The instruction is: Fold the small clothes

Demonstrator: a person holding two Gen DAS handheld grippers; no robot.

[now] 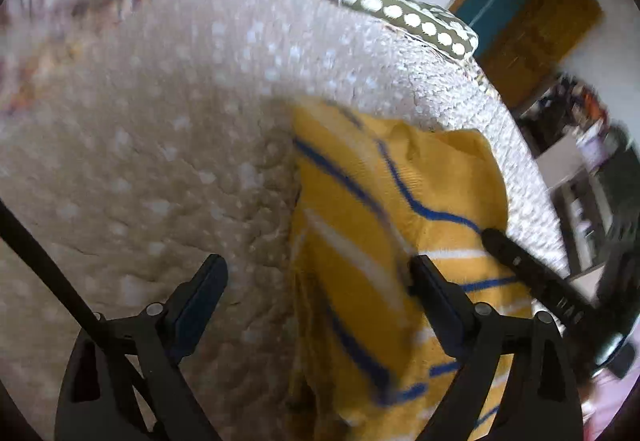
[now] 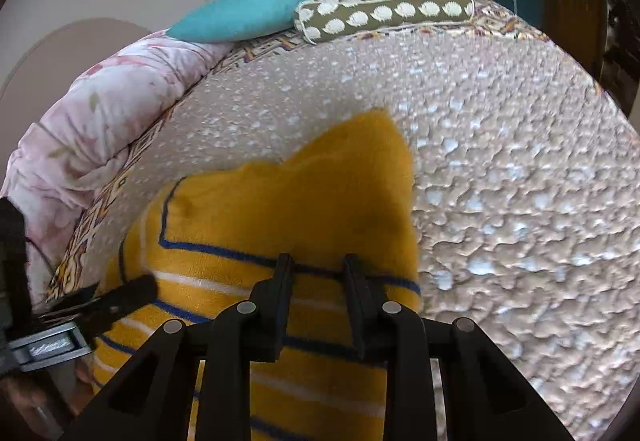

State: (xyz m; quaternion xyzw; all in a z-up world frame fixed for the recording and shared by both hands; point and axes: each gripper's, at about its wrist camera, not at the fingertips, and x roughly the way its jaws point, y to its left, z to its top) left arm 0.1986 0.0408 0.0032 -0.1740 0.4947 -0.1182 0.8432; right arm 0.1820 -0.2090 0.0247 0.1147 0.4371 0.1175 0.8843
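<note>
One bed covering [image 2: 500, 161], a beige bobbled blanket with pale dots, fills most of both views and bears everything else. At its far edge lie one pink floral quilt [image 2: 100, 113], bunched at the left, one teal cushion [image 2: 244, 17] and one olive bolster with white spots [image 2: 384, 11], the cushion and bolster touching end to end. One garment is present: a yellow knitted top with blue and white stripes [image 2: 280, 209], lying partly folded on the blanket, with a plain yellow portion at its far end and striped bands nearer the grippers. Left gripper [image 1: 318, 273]: fingers spread wide apart, nothing between them; the left finger [image 1: 200, 301] is over bare blanket, the right one over the edge of the top, and contact cannot be confirmed. Right gripper [image 2: 318, 277]: fingers narrowly apart, both tips over the top at a blue stripe; whether the pads pinch the cloth cannot be told from either view. No containers are in view. The left wrist view is motion-blurred.
</note>
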